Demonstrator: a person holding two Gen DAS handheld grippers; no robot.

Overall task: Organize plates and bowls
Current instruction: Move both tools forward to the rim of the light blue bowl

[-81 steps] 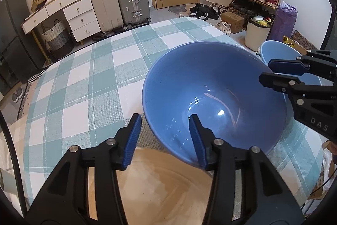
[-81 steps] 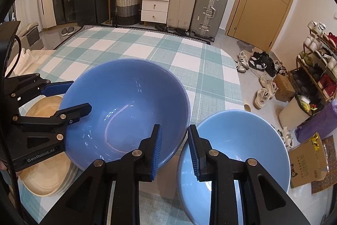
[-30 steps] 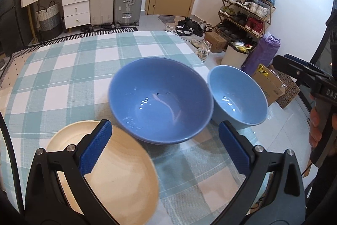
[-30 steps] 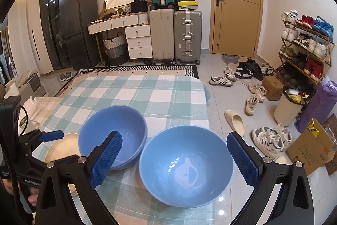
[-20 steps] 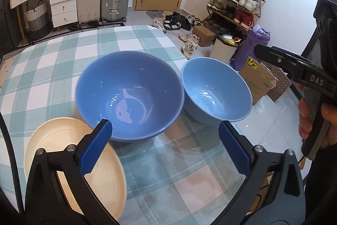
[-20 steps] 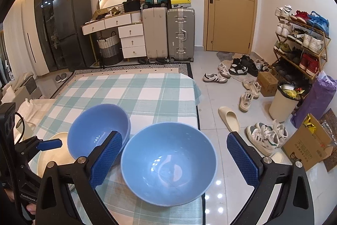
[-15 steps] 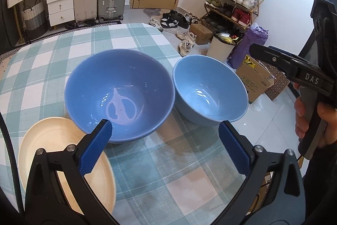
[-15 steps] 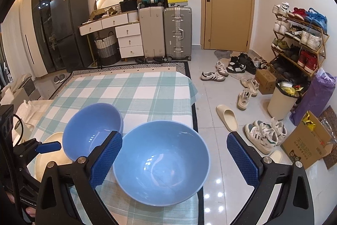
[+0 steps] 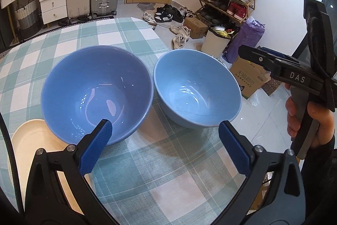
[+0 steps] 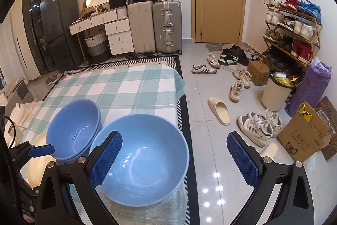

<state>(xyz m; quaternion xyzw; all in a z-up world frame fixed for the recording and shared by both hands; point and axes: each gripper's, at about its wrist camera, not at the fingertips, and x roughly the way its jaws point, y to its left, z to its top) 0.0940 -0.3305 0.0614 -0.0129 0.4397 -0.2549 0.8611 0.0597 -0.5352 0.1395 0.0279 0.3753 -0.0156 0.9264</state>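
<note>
Two blue bowls stand side by side on the checked tablecloth: a darker bowl (image 9: 96,92) (image 10: 73,130) and a lighter bowl (image 9: 197,88) (image 10: 141,159) at the table's right edge. A cream plate (image 9: 31,153) (image 10: 36,163) lies at the front left, partly under the darker bowl's side. My left gripper (image 9: 165,147) hangs open above the table, in front of both bowls, holding nothing. My right gripper (image 10: 174,159) is open too, raised above the lighter bowl and the table edge. In the left wrist view the right gripper (image 9: 273,64) is held by a hand at the right.
The table (image 10: 118,88) ends just right of the lighter bowl, with tiled floor below. Shoes (image 10: 238,88), a slipper, a bin (image 10: 273,92) and a cardboard box (image 10: 303,136) lie on the floor. Suitcases (image 10: 155,26), drawers and a shoe rack (image 10: 292,26) line the walls.
Both grippers, earlier narrow and close at the bowls' rims, have opened wide and pulled back and up. Over the last half second the views drifted slightly; the bowls and plate stayed put.
</note>
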